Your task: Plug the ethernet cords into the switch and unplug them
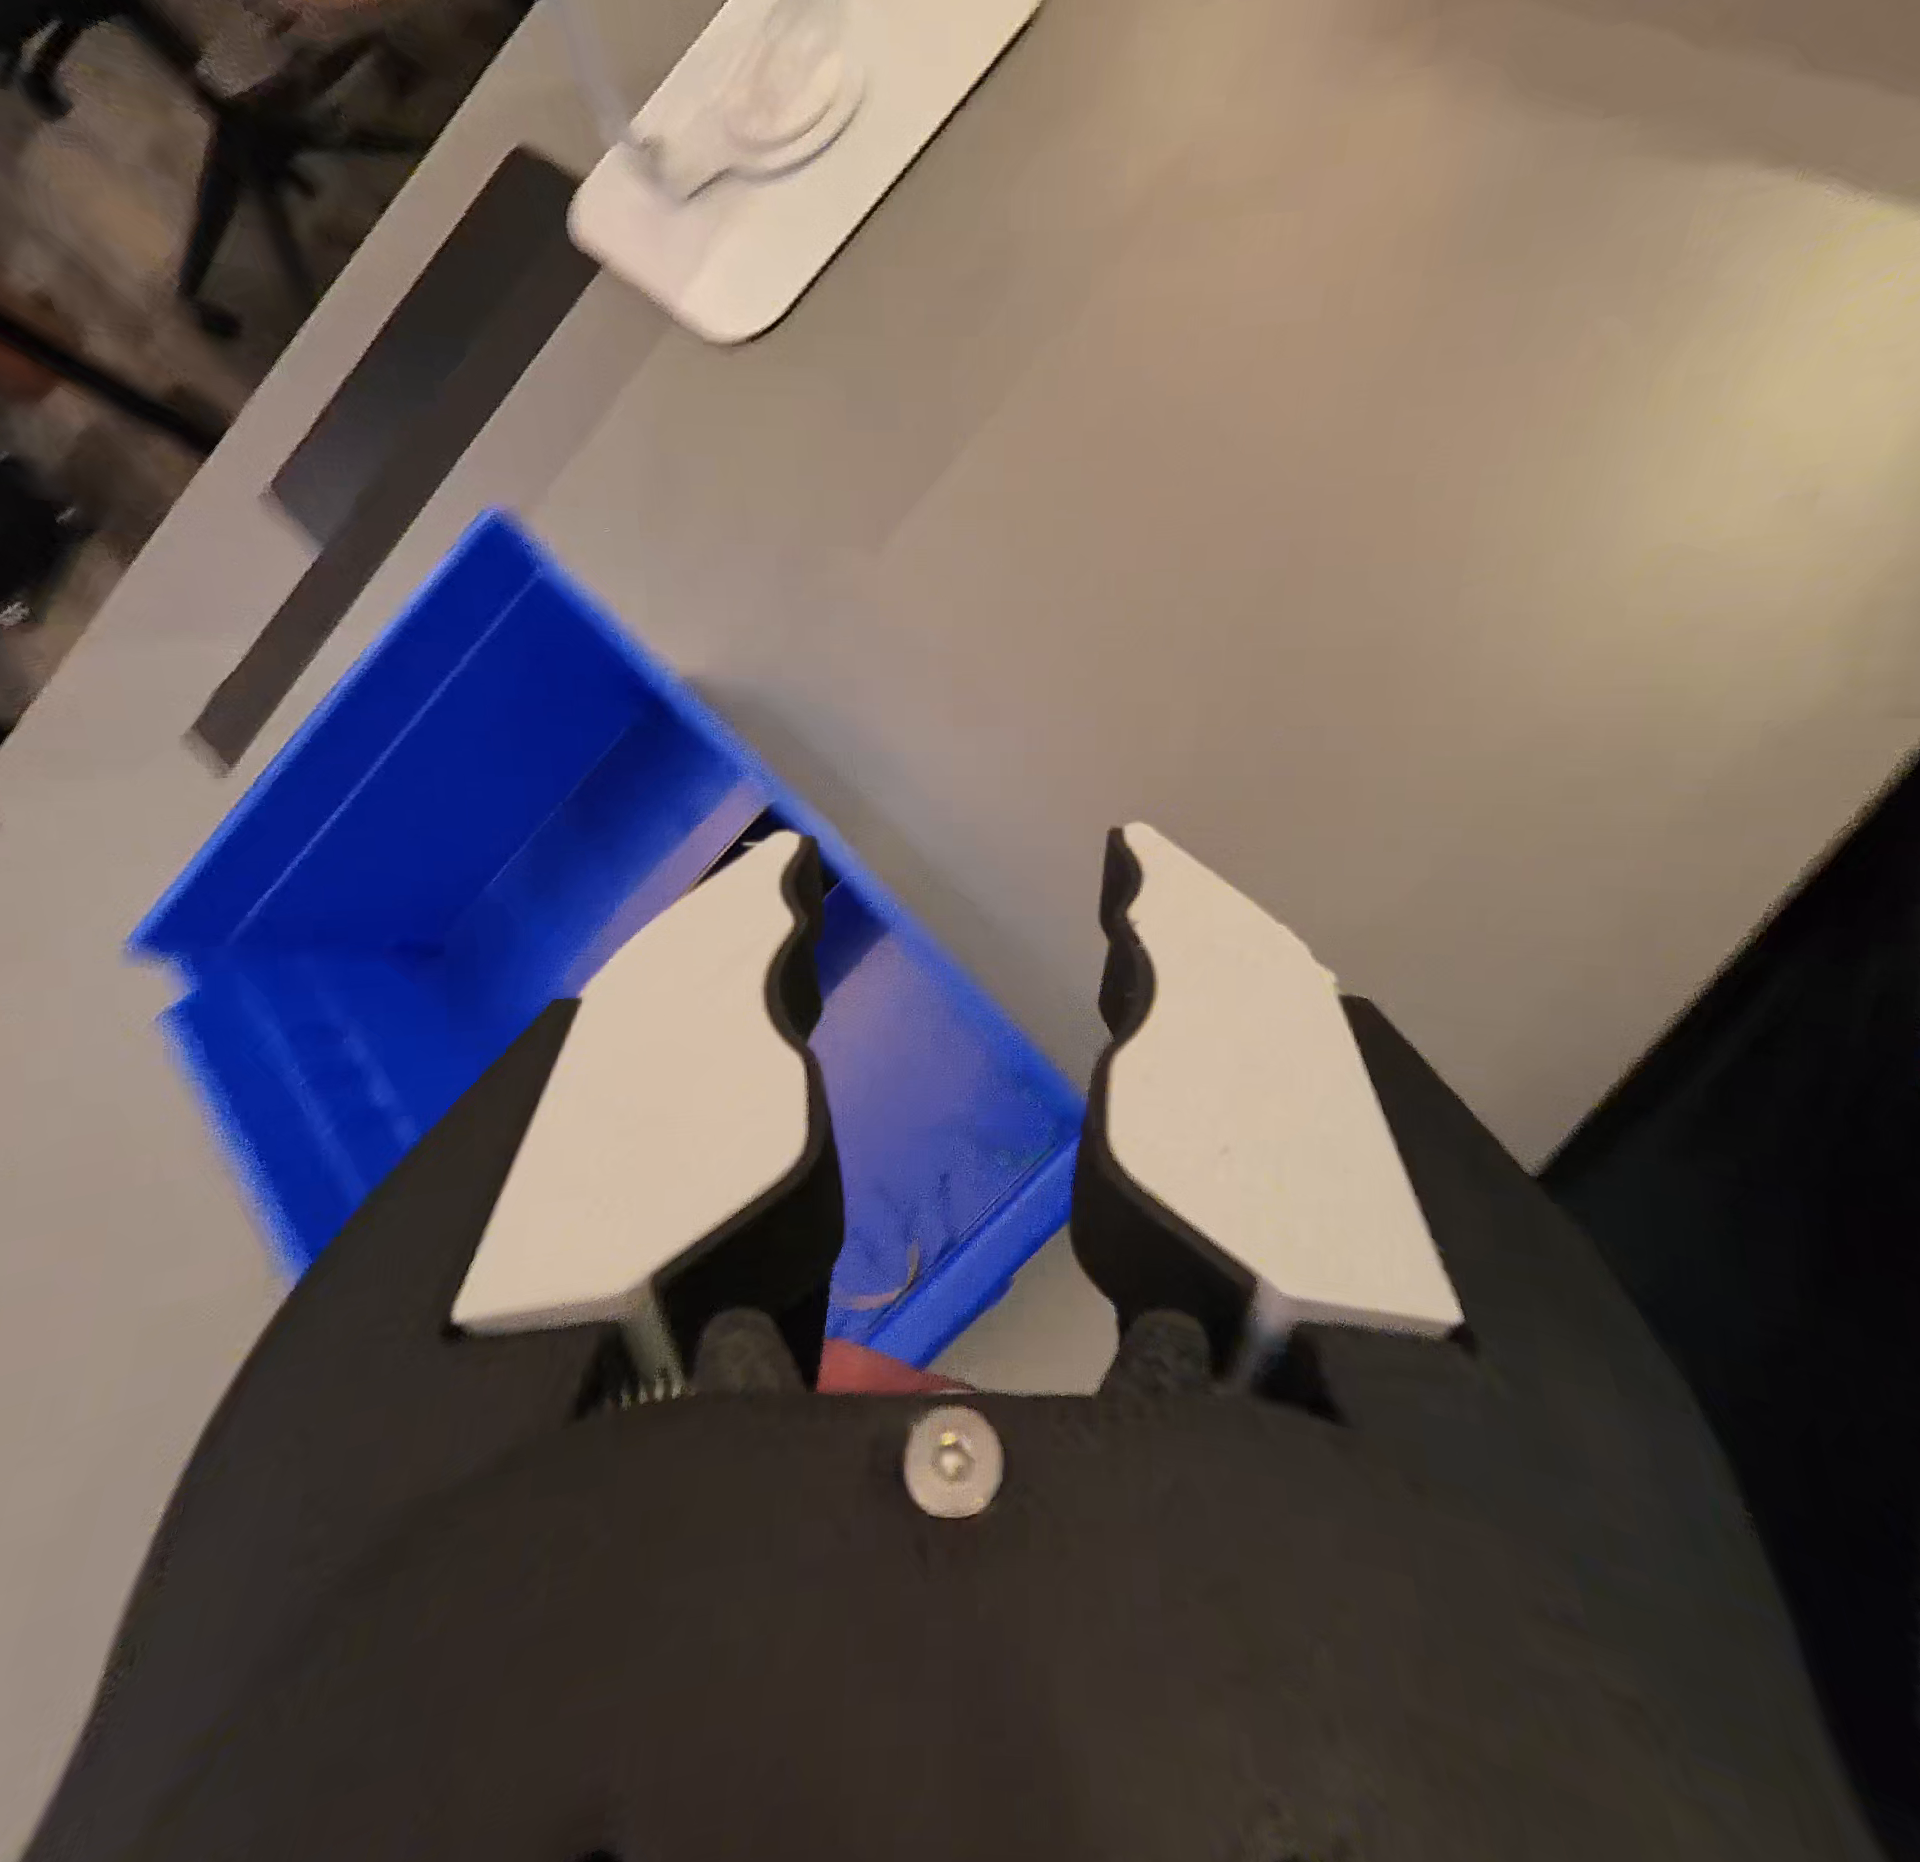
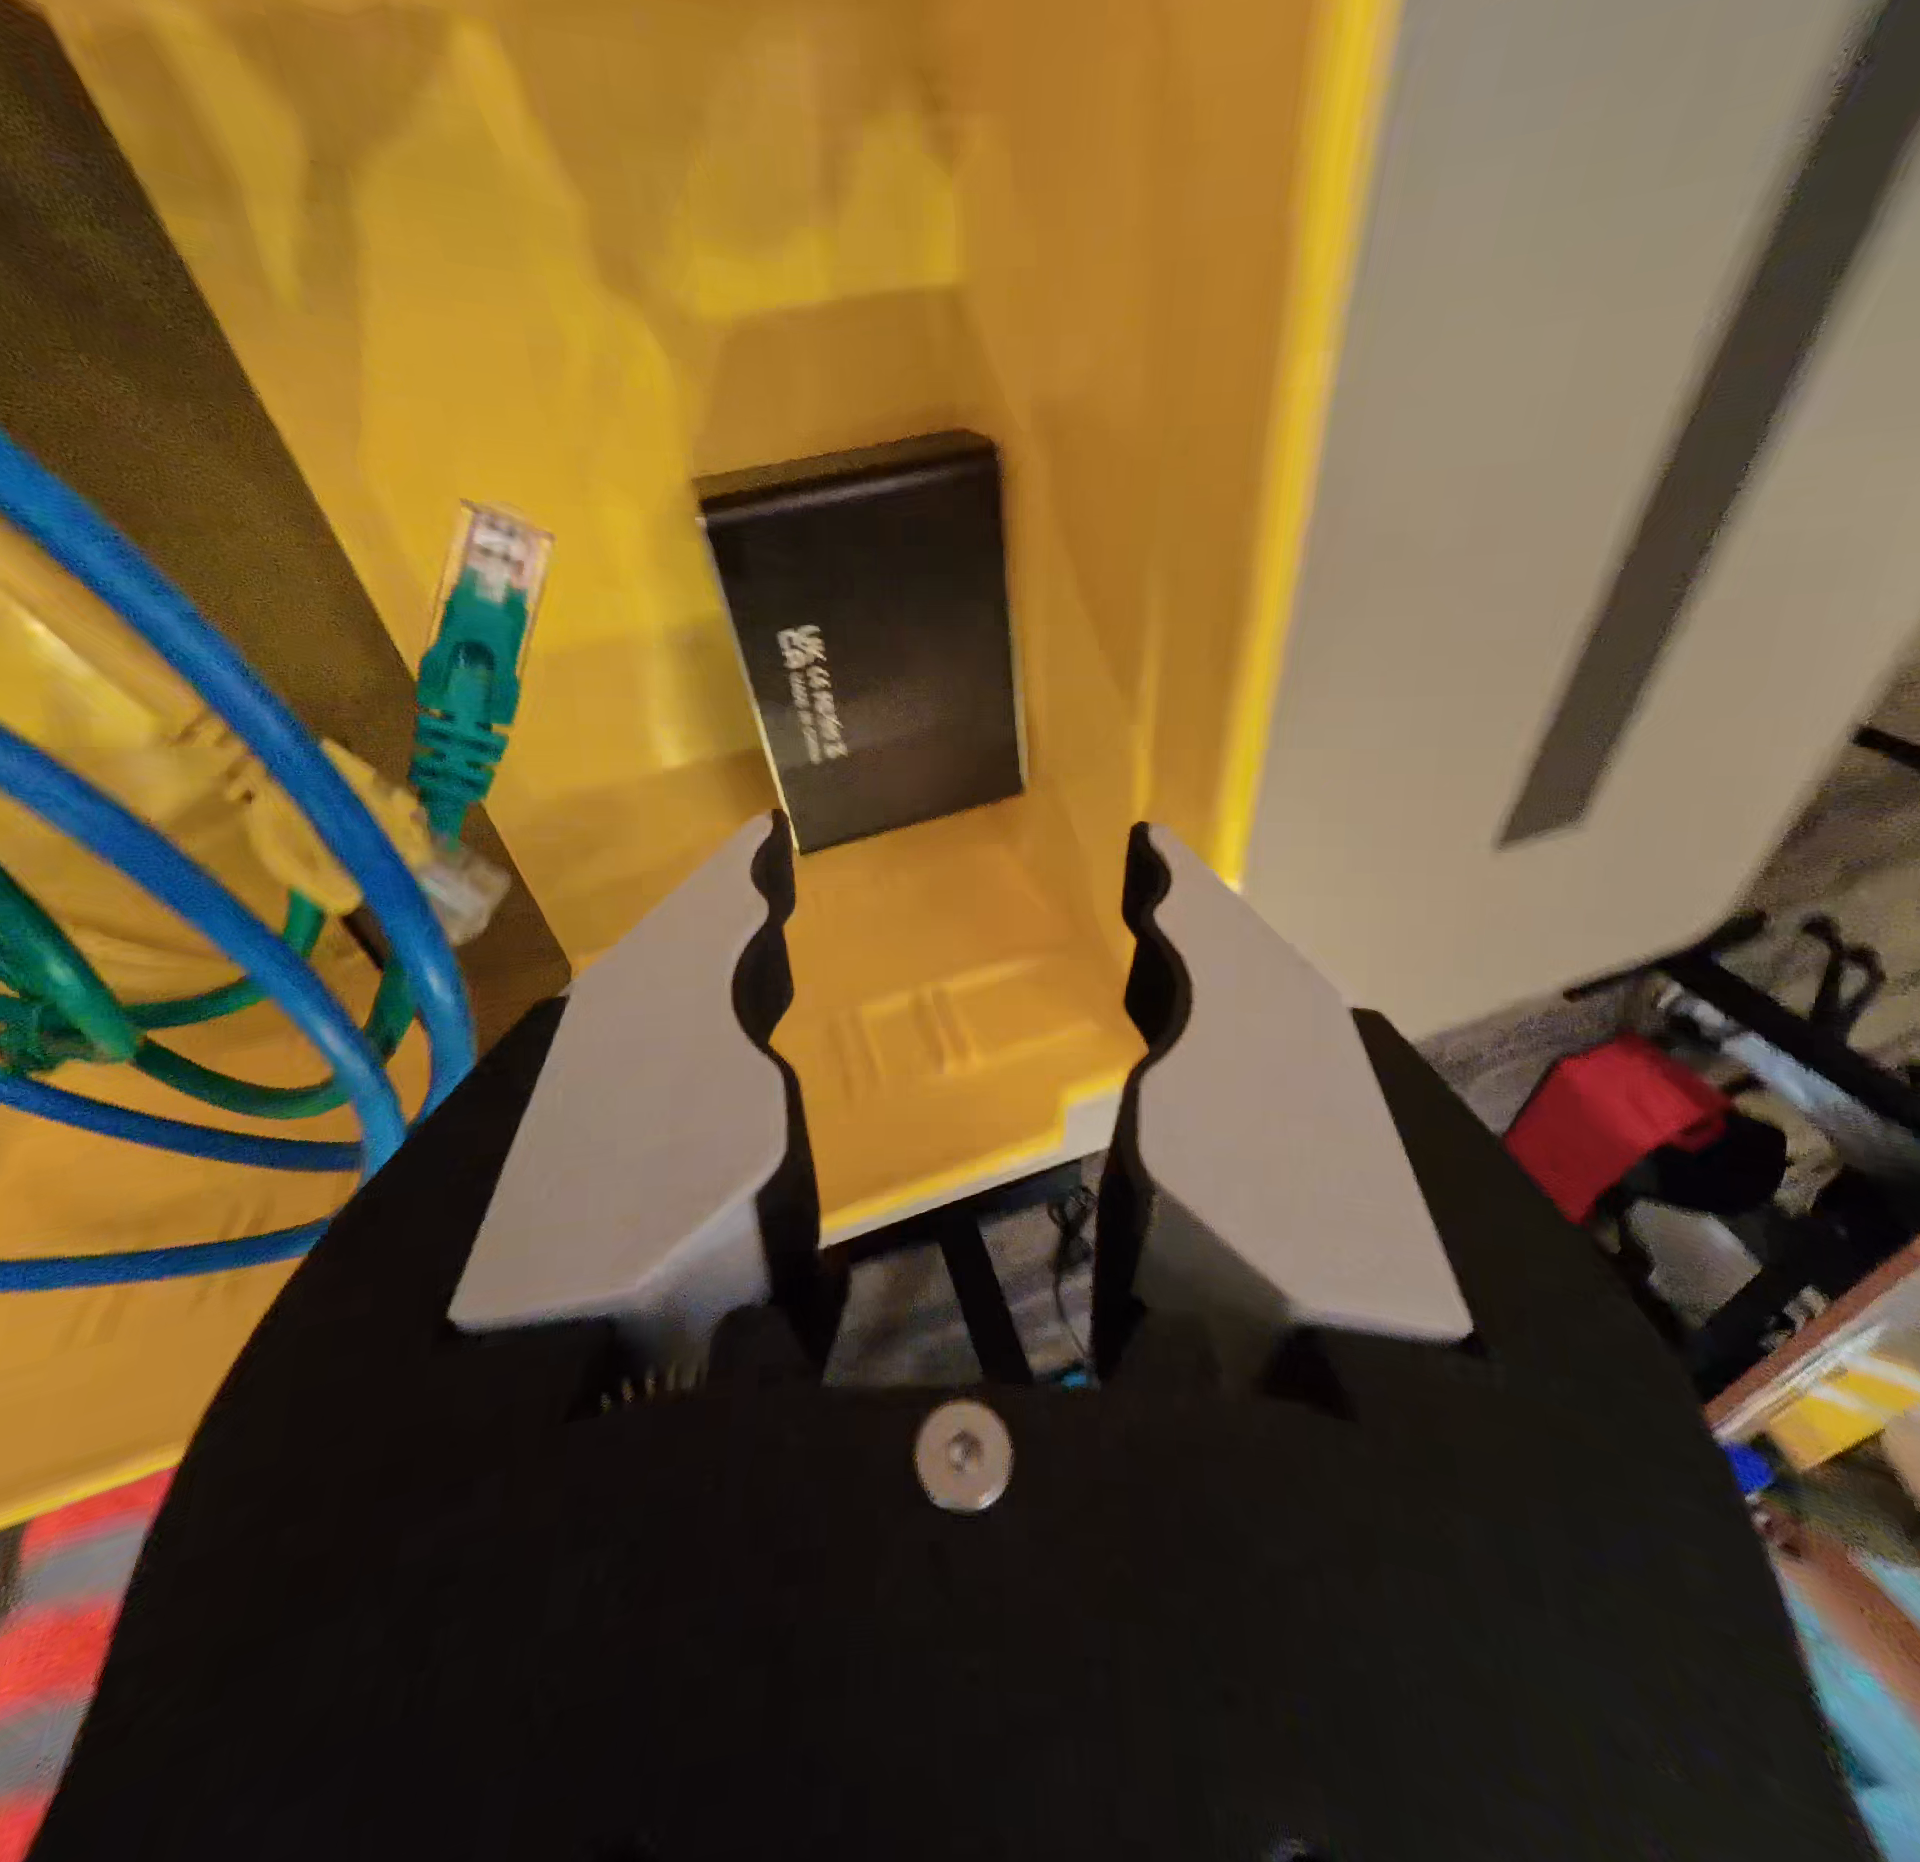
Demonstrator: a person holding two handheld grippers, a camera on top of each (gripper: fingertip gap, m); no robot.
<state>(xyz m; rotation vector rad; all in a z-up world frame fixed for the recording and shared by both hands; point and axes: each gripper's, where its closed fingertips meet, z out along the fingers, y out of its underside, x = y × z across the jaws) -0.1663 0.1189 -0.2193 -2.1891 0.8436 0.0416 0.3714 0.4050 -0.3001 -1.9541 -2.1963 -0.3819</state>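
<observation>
Both grippers' jaws are spread, holding nothing. The right gripper [image 2: 961,841] hangs over the flat black metal switch [image 2: 868,633] in the yellow plastic bin [image 2: 1278,565]. Left of the switch, the green-booted ethernet plug [image 2: 473,669] lies among looped blue cords [image 2: 312,877] (a snag risk when lifted).

Black switch [image 2: 868,633] flat in yellow bin [image 2: 1174,378]

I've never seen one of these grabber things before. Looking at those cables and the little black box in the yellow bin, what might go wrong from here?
The blue cable loops and green cable lie tangled together, so pulling the green-booted plug might drag the others along.

The small black box sits loose in the yellow plastic bin; pushing a plug in could make it slide.

Both the open right gripper and open left gripper hold nothing, and both pictures are blurred, so aim may suffer.
</observation>
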